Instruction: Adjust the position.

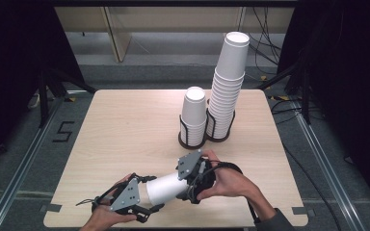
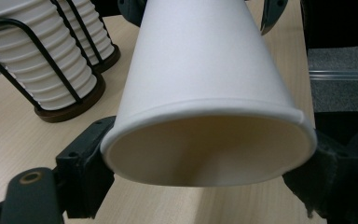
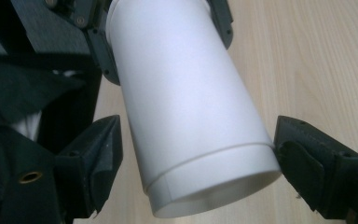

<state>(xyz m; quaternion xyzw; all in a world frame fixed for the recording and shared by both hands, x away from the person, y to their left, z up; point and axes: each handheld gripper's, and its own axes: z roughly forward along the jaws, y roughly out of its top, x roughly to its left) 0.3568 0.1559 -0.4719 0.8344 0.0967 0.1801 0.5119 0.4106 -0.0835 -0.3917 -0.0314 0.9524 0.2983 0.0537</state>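
A white paper cup (image 1: 166, 188) lies on its side above the table's front edge, between my two grippers. My left gripper (image 1: 150, 193) is shut on the cup's open rim; in the left gripper view its jaws (image 2: 205, 158) press the rim (image 2: 209, 109) from both sides. My right gripper (image 1: 183, 185) stands around the cup's base. In the right gripper view the cup (image 3: 186, 102) touches the right jaw, with a small gap at the left jaw, so the right gripper (image 3: 198, 149) is open.
Two stacks of white cups stand in black wire holders at the back right of the wooden table (image 1: 125, 125): a short stack (image 1: 193, 115) and a tall leaning stack (image 1: 226, 91). Dark floor and cables surround the table.
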